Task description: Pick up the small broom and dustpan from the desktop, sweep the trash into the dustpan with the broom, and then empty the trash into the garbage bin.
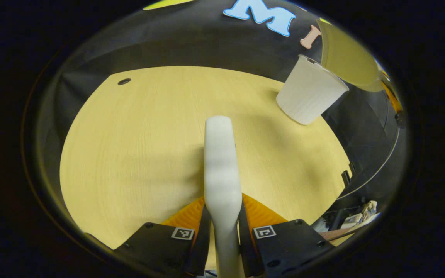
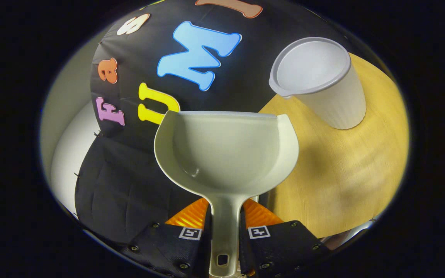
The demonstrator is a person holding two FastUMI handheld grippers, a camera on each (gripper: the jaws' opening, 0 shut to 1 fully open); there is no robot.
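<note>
Broom [image 1: 221, 162]: pale handle, clamped between both fingers of the left gripper [image 1: 222, 231] in the left gripper view. Handle runs straight forward from the jaws over the desktop [image 1: 129, 154]; bristle end not seen. Desktop is light wood grain, with a small dark round hole [image 1: 124, 81] near its far left corner. To the right, at the table's far right edge, a white ribbed garbage bin [image 1: 309, 92] stands, appearing tilted by the lens. A pale curved shape [image 1: 346, 58] overlaps its rim from the upper right; cannot tell what it is. Some clutter [image 1: 363, 214] low beyond the table's right edge, too small to make out.

Right gripper view: dustpan [image 2: 226, 150], pale, its stem pinched between both fingers of the right gripper [image 2: 224, 231]. Scoop held up off the table, open face toward the camera, hollow looks bare. Behind and left of it, the black cloth wall [image 2: 129, 185]. Right of the pan, the desktop [image 2: 342, 173], and on it the garbage bin [image 2: 323, 81], mouth turned toward the camera, close to the pan's upper right corner but apart from it.
</note>
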